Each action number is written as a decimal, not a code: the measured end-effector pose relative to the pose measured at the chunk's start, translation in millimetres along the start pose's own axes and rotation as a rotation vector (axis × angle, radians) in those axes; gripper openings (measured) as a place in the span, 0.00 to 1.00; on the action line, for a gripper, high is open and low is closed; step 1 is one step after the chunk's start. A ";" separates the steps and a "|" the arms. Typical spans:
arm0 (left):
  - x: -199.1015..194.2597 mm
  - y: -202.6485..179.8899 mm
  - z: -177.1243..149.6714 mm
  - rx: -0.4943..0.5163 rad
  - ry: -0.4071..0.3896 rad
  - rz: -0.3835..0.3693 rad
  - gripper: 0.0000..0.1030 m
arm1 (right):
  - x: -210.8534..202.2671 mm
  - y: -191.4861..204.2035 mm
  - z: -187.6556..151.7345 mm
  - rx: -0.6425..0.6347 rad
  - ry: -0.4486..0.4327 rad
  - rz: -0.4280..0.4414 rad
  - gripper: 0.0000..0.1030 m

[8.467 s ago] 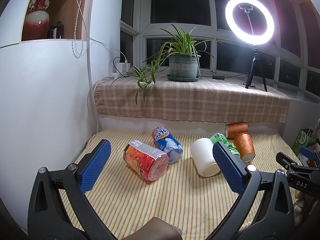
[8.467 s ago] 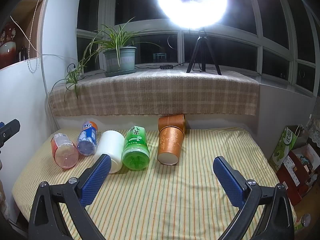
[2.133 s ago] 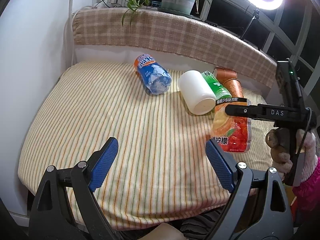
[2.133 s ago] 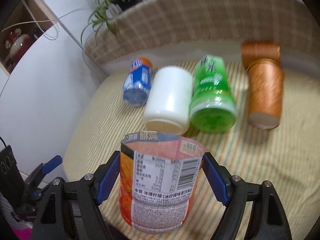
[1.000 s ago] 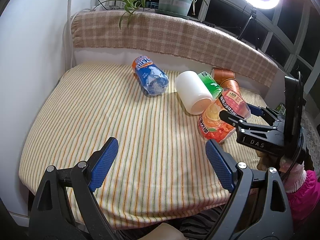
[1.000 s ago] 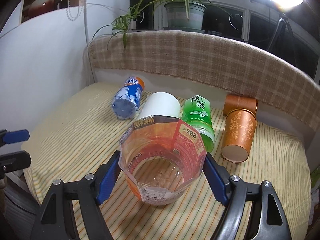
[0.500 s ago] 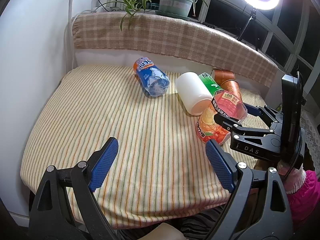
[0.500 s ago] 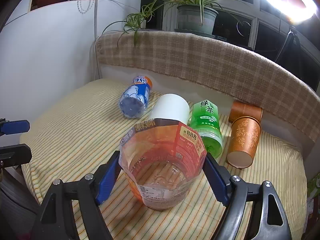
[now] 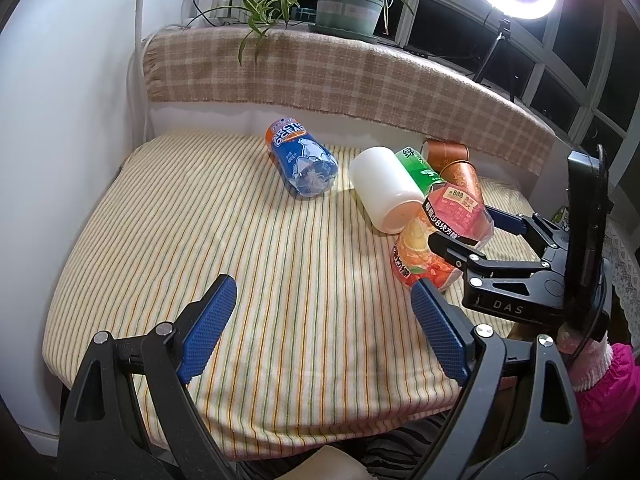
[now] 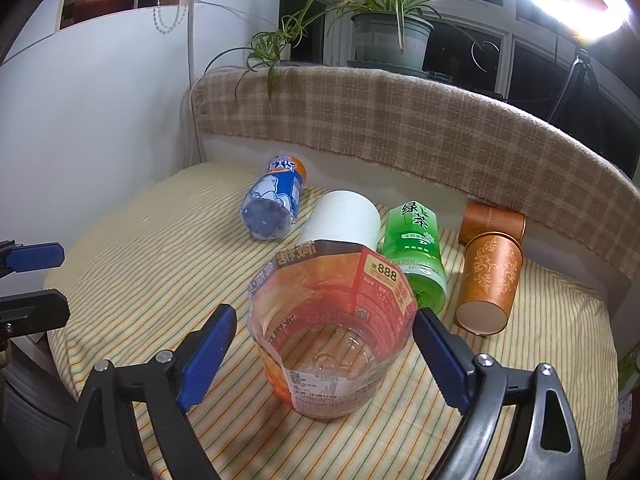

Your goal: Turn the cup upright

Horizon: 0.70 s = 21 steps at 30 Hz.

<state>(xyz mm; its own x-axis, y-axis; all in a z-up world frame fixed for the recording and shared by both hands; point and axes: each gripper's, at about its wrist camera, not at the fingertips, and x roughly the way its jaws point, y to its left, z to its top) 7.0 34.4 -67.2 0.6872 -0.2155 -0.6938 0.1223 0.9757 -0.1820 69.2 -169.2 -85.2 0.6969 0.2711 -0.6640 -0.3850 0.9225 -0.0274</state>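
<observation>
The right claw (image 10: pixel 324 354) has its blue pads around the orange cut-bottle cup (image 10: pixel 330 332), one on each side of its wall; in the right wrist view a narrow gap shows on the left pad's side, so whether it still squeezes cannot be told. The cup stands mouth up with its base on the striped cloth (image 9: pixel 240 264) of the table, near the front right, just in front of the white cup (image 9: pixel 386 194). Behind it lie the blue bottle cup (image 9: pixel 302 160), the green tea cup (image 10: pixel 414 248) and two copper cups (image 10: pixel 488 280), all on their sides. The left claw (image 9: pixel 324 326) hovers wide open over the cloth's front, holding nothing.
</observation>
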 end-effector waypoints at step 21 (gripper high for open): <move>4.1 -22.0 8.8 0.075 -0.100 0.043 0.89 | -41.6 -7.9 -19.6 0.097 -0.003 -0.060 0.92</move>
<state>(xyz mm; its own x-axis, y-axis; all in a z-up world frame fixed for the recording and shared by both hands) 13.4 12.4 -59.9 0.7606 -0.1721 -0.6260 0.1421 0.9850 -0.0981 31.4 -193.1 -72.0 0.7188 0.2148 -0.6612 -0.2821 0.9594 0.0049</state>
